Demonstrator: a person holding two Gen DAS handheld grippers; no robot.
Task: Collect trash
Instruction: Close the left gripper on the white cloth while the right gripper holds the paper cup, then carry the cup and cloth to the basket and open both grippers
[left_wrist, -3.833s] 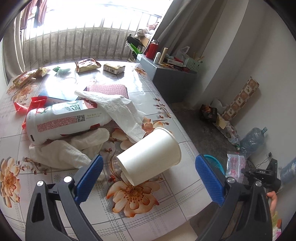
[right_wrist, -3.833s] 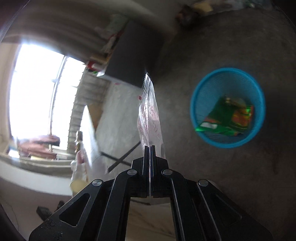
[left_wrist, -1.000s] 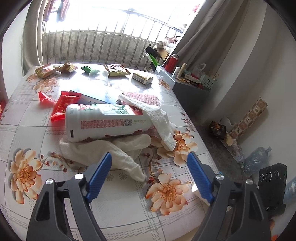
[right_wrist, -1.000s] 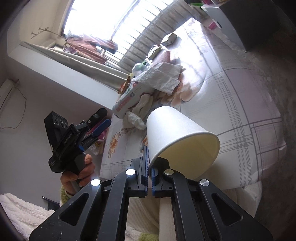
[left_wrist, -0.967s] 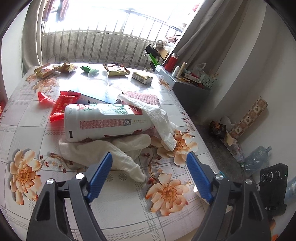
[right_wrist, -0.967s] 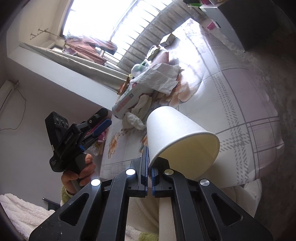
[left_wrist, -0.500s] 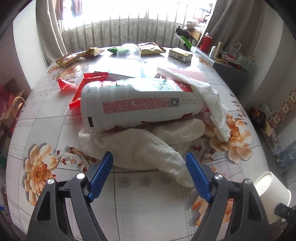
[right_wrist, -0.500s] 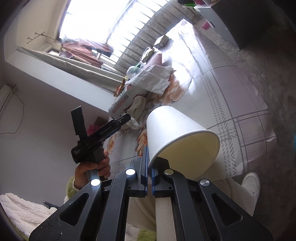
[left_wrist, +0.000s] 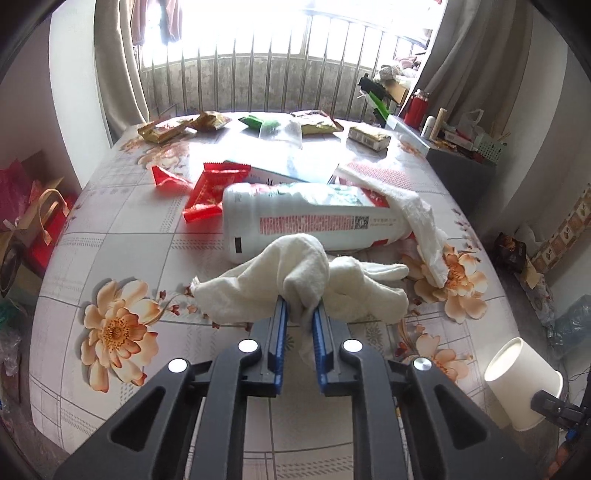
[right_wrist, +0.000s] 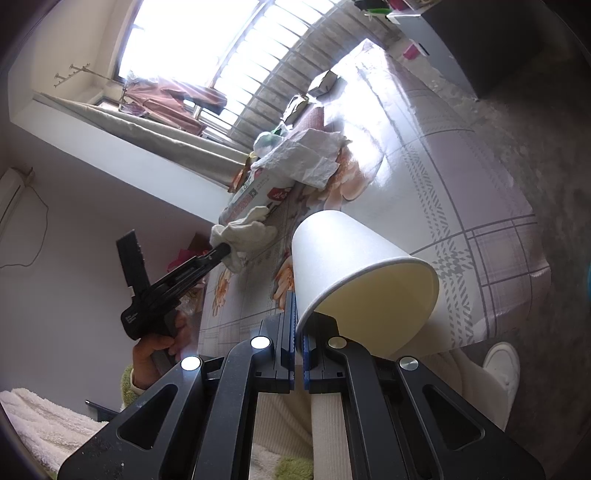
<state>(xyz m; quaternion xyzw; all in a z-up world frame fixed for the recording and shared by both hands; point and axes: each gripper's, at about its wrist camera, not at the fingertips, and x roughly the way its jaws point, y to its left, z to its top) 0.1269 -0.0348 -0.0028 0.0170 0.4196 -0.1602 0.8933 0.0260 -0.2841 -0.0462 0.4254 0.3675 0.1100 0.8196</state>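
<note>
The left gripper (left_wrist: 300, 308) has just been closing, and its blue pads are now clenched on a bunched fold of the crumpled off-white cloth (left_wrist: 295, 277), which rises between them in a hump while the rest of it sprawls on the table. The cloth lies near the table's front edge, touching the large white plastic bottle with a red-and-green label (left_wrist: 314, 221) that lies on its side just behind it. A crumpled white paper tissue (left_wrist: 413, 214) drapes over the bottle's right end and trails down onto the flower-printed tablecloth (left_wrist: 122, 251). To the bottle's left lie red foil wrappers (left_wrist: 214, 192); further back, near the barred window, are yellow and green snack packets (left_wrist: 207, 122) and a small cardboard box (left_wrist: 369, 137).

The right gripper (right_wrist: 298, 334) is clamped tight on the wall of a white paper cup (right_wrist: 354, 280), gripping it at the rim and holding it tilted, mouth toward the camera, off the table's near corner. From that side, the person's left hand (right_wrist: 159, 339) shows wrapped around the other gripper's handle, a green cuff at the wrist.
</note>
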